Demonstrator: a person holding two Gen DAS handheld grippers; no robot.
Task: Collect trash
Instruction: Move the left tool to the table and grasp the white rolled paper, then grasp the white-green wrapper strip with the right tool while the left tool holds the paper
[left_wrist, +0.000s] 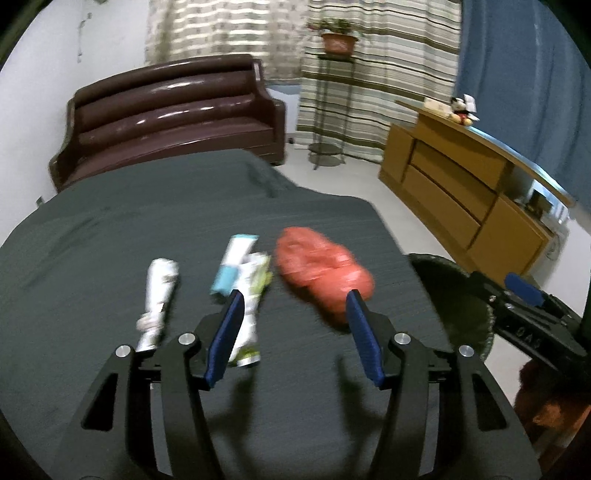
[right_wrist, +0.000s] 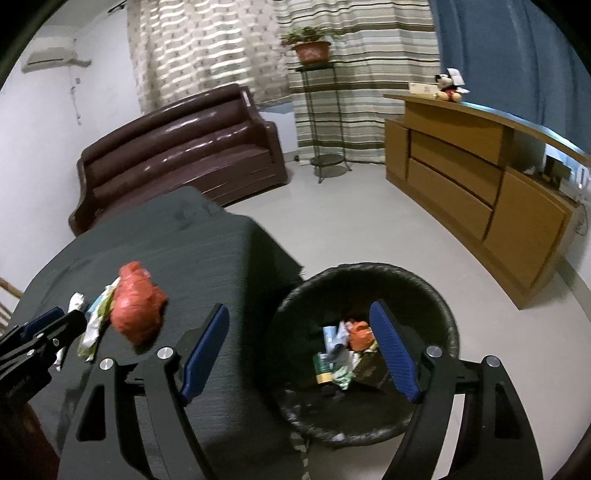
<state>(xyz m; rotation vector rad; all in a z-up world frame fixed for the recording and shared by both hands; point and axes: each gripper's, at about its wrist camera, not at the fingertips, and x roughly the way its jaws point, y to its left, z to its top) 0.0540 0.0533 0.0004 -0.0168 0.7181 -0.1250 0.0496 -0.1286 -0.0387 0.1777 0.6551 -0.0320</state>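
— That crumpled bag (left_wrist: 323, 275) is showing bright orange-red against the dark grey cloth (left_wrist: 147, 221), isn't it?

— It is. At its nine o'clock the wrapper (left_wrist: 234, 266) is showing white and pale blue.

— The curtains (right_wrist: 207, 48) are showing beige and olive stripes at twelve o'clock.

— And the bin (right_wrist: 439, 295) is looking black, the sofa (right_wrist: 177, 155) glossy maroon.

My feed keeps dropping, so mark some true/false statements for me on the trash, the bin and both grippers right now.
1. The red plastic bag lies on the dark table. True.
2. The left gripper is shut on a wrapper. False: it is open and holds nothing.
3. The black bin is empty. False: several pieces of trash lie in it.
4. The right gripper is open above the bin. True.
5. The bin stands on the table. False: it stands on the floor beside it.
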